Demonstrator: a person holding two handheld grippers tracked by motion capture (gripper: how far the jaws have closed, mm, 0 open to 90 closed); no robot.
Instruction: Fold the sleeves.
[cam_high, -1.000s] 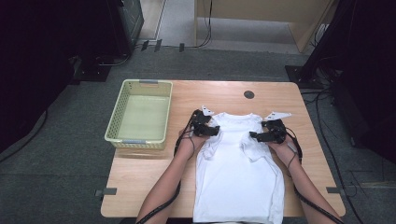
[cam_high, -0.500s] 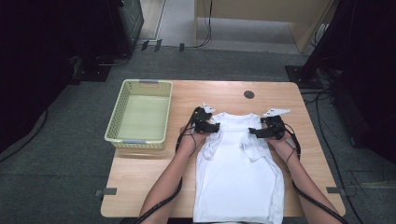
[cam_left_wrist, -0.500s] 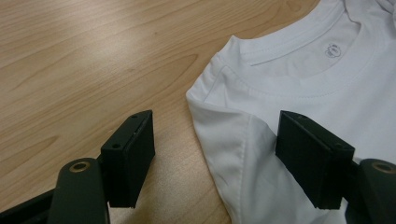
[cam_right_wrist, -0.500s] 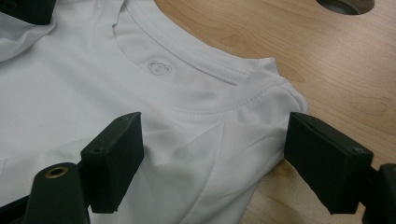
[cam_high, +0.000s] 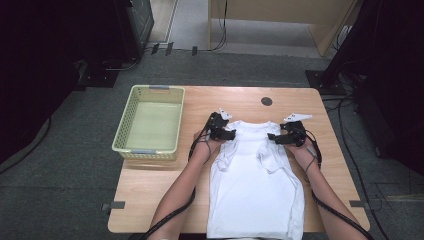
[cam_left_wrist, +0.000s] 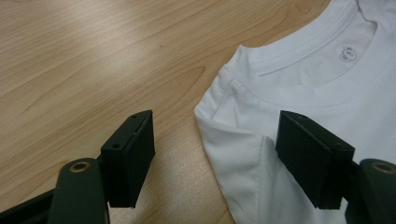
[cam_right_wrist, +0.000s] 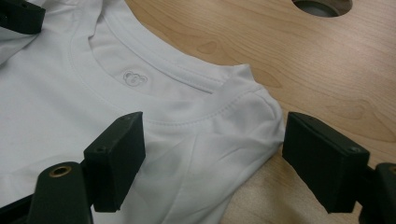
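Folding: white T-shirt (cam_high: 255, 190) lies flat on the wooden table (cam_high: 165, 185), sleeves tucked in, collar far from the person.
Left gripper (cam_high: 226, 134): jaws apart, straddling the shoulder corner.
Right gripper (cam_high: 277, 138): jaws apart over the other shoulder.
Next: pinch both shoulders evenly, likely.
Texture: soft ribbed-collar cotton; basket (cam_high: 131, 122), pale perforated plastic.

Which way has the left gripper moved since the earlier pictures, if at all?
No. The left gripper stays at the left shoulder of the white shirt, as far from the basket as before.
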